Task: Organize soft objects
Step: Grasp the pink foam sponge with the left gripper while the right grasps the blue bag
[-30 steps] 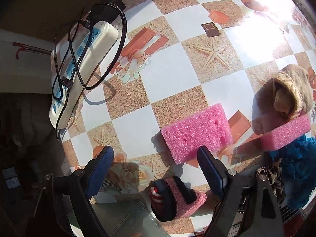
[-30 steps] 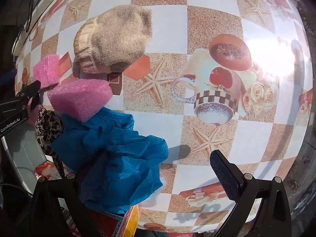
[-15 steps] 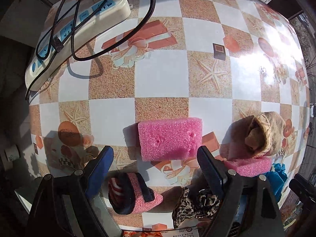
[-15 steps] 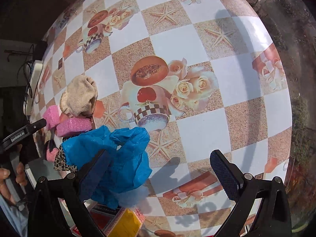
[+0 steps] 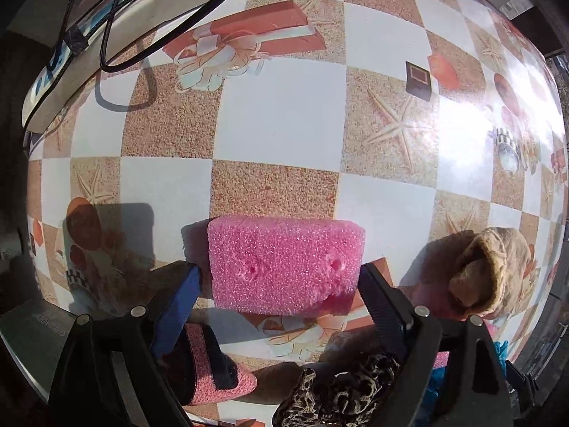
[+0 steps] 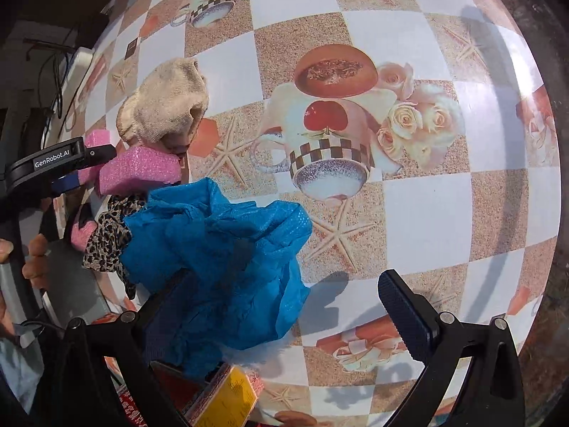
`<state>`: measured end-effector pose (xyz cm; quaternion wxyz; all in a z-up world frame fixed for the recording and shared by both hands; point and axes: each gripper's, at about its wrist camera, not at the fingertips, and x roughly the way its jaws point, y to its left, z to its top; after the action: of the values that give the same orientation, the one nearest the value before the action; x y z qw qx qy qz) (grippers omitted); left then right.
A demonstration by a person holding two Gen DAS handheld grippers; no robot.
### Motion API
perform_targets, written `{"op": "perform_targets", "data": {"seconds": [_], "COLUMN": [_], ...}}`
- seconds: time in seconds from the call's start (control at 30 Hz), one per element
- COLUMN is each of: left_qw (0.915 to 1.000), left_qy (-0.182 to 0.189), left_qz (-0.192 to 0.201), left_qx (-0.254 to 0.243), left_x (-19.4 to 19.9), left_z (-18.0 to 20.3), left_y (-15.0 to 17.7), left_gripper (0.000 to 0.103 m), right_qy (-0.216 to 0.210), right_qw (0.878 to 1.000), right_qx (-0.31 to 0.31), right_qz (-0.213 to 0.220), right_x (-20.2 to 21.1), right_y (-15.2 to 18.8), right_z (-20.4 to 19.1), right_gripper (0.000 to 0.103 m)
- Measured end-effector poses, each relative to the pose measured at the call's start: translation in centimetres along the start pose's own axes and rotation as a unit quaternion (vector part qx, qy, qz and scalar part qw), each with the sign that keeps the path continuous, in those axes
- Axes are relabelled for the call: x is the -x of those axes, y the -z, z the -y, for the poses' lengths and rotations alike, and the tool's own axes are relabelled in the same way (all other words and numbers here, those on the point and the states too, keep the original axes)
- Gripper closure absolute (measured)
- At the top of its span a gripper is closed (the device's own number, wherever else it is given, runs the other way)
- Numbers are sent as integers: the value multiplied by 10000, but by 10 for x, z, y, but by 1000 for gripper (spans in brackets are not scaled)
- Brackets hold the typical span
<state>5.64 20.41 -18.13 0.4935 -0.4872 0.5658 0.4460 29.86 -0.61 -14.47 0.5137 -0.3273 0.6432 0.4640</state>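
Left tool point(image 5: 279, 290) is spread wide, one finger on each side of a pink sponge point(image 5: 286, 263) that lies flat on the worktop point(image 5: 281, 106). Its fingers sit just beside the sponge's short ends; whether they touch it I cannot tell. Below the left finger lies a pink and black slipper point(image 5: 209, 366), and below the right finger a leopard-print cloth point(image 5: 341, 395). A beige sock point(image 5: 494, 270), rolled into a bundle, rests to the right of the sponge. At the far left edge of the worktop is a white power strip point(image 5: 117, 32) with black cables looped over it.

Right tool point(image 6: 284, 309) is also spread wide and grips nothing. A crumpled blue cloth point(image 6: 220, 249) lies between its fingers, bunched against the left finger and covering most of it, while the right finger stands apart over bare worktop. Beyond the blue cloth a second pink sponge point(image 6: 140, 172) lies just beside the sock point(image 6: 167, 106), and the leopard-print cloth point(image 6: 106, 238) touches the blue cloth's left side. A yellow box point(image 6: 227, 398) shows at the near edge.
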Motion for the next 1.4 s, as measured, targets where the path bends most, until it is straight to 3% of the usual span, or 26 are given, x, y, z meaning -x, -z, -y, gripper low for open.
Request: {"op": "perform_targets", "data": {"seconds": [0.13, 0.23, 0.3, 0.53, 0.67, 0.8, 1.07, 1.27, 1.4], "left_qw": [10000, 9999, 9999, 9999, 9999, 9999, 9999, 9999, 9998], "left_qy": [-54, 102, 107, 120, 111, 108, 104, 105, 105], "left_qz": [-53, -70, -91, -70, -73, -74, 59, 123, 170], "left_qx": [-6, 114, 93, 19, 23, 31, 22, 25, 20], "left_x": [-11, -19, -19, -25, -27, -23, -19, -18, -17], "left_z": [-2, -4, -3, -13, -2, -5, -1, 0, 1], "left_y": [2, 7, 3, 1, 7, 3, 6, 9, 12], "left_gripper": [0, 0, 0, 0, 0, 0, 0, 0, 0], "right_qy": [-330, 237, 457, 1560, 962, 411, 1383, 1211, 1079], "right_qw": [9994, 9988, 9983, 9851, 9889, 9930, 9883, 9861, 9834], "right_qx": [39, 323, 131, -715, -1117, -1076, -646, -1047, -1442], "right_qz": [-88, -282, -326, -62, 197, 260, -35, 440, 237], "right_x": [2, -16, -26, -6, 20, 20, -23, 7, -4], "right_y": [13, 20, 19, 8, 14, 31, 60, 101, 133], "right_z": [6, -1, 6, 86, 113, 93, 77, 91, 117], "right_gripper": [0, 0, 0, 0, 0, 0, 0, 0, 0]}}
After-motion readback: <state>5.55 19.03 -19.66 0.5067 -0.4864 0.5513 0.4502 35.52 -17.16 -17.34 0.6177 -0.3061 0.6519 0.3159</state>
